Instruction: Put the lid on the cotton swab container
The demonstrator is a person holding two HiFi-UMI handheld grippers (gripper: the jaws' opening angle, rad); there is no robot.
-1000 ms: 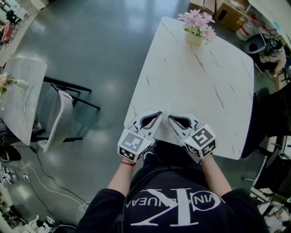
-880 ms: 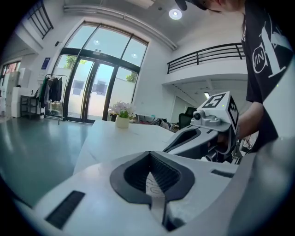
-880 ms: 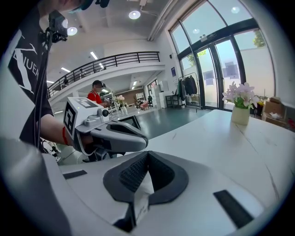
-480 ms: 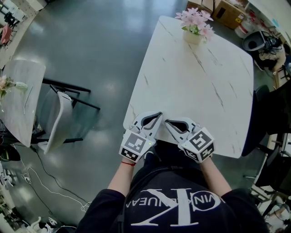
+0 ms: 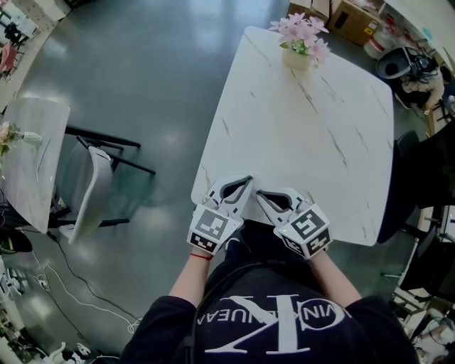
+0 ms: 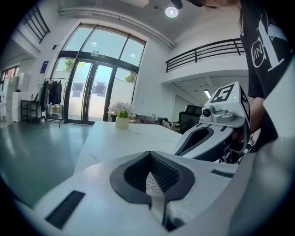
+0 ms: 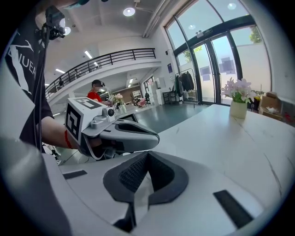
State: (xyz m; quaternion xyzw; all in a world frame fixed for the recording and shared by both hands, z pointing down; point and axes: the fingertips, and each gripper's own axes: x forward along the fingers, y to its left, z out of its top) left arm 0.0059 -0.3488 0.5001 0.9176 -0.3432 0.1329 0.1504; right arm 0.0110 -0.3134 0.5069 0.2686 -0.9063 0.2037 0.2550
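Observation:
No cotton swab container or lid shows in any view. My left gripper [image 5: 244, 182] and right gripper [image 5: 261, 194] rest side by side at the near edge of the white marble table [image 5: 313, 128], tips pointing toward each other. Both are shut with nothing between the jaws. In the left gripper view the left gripper [image 6: 150, 159] has its jaws pressed together, and the right gripper [image 6: 184, 144] lies just to its right. In the right gripper view the right gripper [image 7: 148, 159] is also shut, with the left gripper [image 7: 154, 137] just to its left.
A pot of pink flowers [image 5: 298, 50] stands at the table's far end. On the grey floor to the left are a white chair [image 5: 92, 188] and a second marble table [image 5: 32, 156]. Cardboard boxes [image 5: 355, 18] sit beyond the far right corner.
The right gripper has drifted slightly left, closer to the left one. Both stay shut at the table's near edge.

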